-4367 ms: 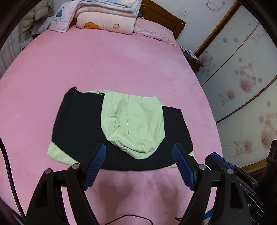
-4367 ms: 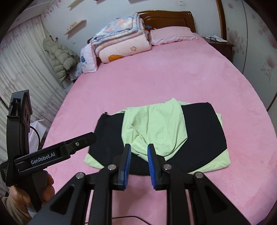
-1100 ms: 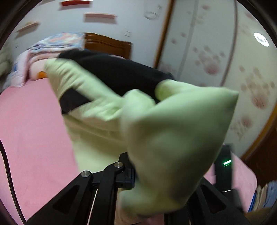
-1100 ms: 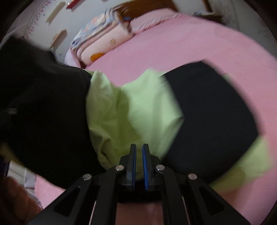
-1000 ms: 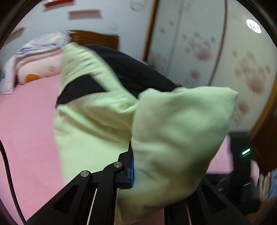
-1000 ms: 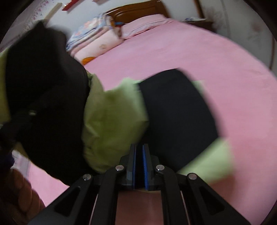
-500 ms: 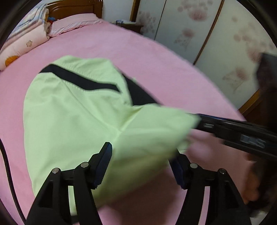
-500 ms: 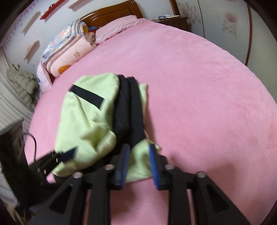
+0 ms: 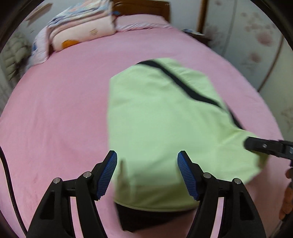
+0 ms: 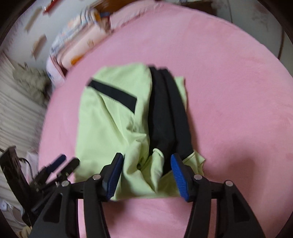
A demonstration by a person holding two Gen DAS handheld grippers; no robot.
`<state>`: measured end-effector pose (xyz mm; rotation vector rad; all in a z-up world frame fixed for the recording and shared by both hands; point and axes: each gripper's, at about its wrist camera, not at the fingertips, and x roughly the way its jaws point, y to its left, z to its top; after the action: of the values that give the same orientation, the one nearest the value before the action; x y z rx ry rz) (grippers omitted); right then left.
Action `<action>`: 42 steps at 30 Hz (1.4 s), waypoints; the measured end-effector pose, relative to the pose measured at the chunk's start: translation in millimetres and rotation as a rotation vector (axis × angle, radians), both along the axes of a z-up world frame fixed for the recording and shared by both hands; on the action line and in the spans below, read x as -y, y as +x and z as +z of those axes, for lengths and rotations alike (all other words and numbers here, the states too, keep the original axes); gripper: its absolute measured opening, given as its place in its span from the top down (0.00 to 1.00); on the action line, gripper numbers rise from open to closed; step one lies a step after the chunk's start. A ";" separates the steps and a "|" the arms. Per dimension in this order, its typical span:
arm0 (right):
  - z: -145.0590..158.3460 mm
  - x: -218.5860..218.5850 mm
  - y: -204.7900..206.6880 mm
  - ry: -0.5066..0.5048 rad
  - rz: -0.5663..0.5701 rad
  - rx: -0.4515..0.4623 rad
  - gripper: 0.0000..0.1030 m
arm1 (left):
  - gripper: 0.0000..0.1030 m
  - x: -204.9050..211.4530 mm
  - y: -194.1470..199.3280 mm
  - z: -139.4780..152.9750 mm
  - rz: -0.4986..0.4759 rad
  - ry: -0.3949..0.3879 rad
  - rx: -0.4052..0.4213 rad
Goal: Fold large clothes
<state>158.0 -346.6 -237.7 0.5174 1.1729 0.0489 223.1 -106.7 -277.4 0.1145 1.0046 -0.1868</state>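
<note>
A light-green and black garment (image 9: 164, 128) lies folded over on the pink bed (image 9: 55, 109), with a black stripe across its upper layer. My left gripper (image 9: 147, 161) hovers over the garment's near edge, its jaws opening, its blue pads clear of the cloth. In the right wrist view the same garment (image 10: 117, 124) shows black folds along its right side. My right gripper (image 10: 145, 164) stands over a rumpled green corner, its jaws opening and the pads not pressing the fabric. The left gripper (image 10: 60, 164) also shows at lower left there, and one finger of the right gripper (image 9: 269, 146) at the right edge.
Folded quilts and pillows (image 9: 80, 27) are stacked at the head of the bed by the wooden headboard (image 9: 142, 7). A floral wardrobe (image 9: 256, 40) stands along the right side. A padded jacket (image 10: 31, 80) hangs at the left. A hand (image 9: 287, 192) shows at the right edge.
Both grippers held the garment up in the air a second ago; it now lies folded on the bed. Both sets of jaws have opened and let the cloth go.
</note>
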 end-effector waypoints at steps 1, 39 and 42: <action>-4.4 -2.8 3.9 -0.014 0.011 -0.005 0.48 | 0.35 -5.6 2.1 -1.9 0.018 -0.005 -0.006; 60.6 -81.4 1.2 -0.233 0.049 0.269 0.42 | 0.01 -18.7 28.8 45.7 0.069 -0.110 -0.080; 44.0 -97.8 30.3 -0.294 0.112 0.230 0.43 | 0.01 -9.2 51.4 44.0 0.074 -0.087 -0.058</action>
<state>188.3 -248.8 -193.7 0.1808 0.9616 0.0302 274.4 -97.5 -233.4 -0.0076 1.0551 -0.1666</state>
